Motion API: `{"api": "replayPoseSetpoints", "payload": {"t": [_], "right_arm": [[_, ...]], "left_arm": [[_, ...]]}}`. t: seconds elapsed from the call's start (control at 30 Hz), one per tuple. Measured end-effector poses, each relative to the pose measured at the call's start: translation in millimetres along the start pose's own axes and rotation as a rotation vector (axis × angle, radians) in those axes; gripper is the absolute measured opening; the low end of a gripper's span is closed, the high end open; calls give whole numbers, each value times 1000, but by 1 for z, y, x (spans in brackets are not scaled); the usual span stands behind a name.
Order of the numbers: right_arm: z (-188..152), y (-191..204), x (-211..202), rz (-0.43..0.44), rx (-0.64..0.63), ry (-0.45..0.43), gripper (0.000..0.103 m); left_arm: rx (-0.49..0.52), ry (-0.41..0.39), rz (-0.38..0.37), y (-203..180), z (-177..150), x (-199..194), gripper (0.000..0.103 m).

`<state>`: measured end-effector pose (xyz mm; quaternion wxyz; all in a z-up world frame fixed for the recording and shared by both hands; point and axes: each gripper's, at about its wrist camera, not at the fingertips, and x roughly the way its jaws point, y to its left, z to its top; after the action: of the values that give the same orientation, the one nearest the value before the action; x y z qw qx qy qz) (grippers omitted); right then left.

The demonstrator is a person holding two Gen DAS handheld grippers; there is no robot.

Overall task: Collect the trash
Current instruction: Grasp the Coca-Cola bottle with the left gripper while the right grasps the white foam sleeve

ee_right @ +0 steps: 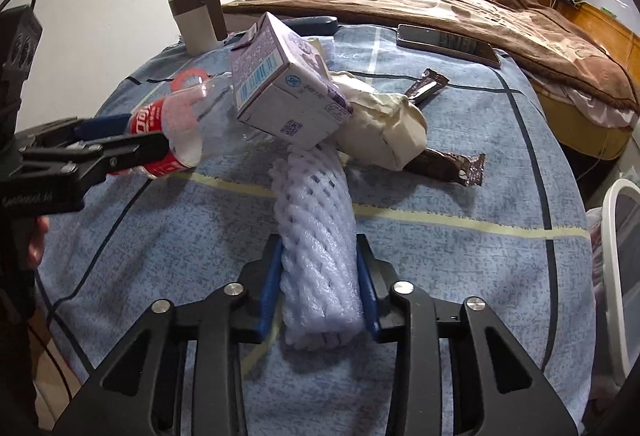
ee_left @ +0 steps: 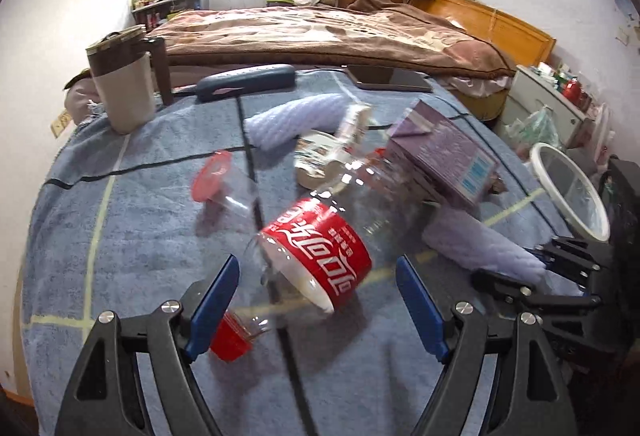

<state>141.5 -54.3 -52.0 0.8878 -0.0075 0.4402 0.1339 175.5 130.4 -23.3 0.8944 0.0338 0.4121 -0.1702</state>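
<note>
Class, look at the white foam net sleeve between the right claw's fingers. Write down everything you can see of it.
The foam net sleeve is a white, faintly lilac tube of soft foam mesh with a diamond lattice, flattened and slightly curved. It lies lengthwise on the blue checked cloth, pointing away from the camera. The right claw has its blue fingers pressed against both sides of the near end. Its far end runs under the tilted purple carton. The near end shows folded layers.
</note>
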Motion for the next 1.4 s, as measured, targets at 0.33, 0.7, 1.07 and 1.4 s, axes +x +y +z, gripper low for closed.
{"api": "replayPoseSetpoints", "payload": {"t": [0.33, 0.7, 1.07, 1.4], "right_arm": [[-3, -18, -4, -11, 39, -7, 34], [-2, -20, -4, -9, 44, -16, 33], [-6, -29, -10, 0, 53, -28, 33], [-11, -32, -18, 13, 56, -42, 33]], "left_arm": [[138, 13, 1, -35, 5, -7, 82], [45, 89, -19, -31, 11, 28, 82], [34, 81, -9, -37, 10, 27, 73], [-2, 61, 21, -43, -1, 17, 70]]}}
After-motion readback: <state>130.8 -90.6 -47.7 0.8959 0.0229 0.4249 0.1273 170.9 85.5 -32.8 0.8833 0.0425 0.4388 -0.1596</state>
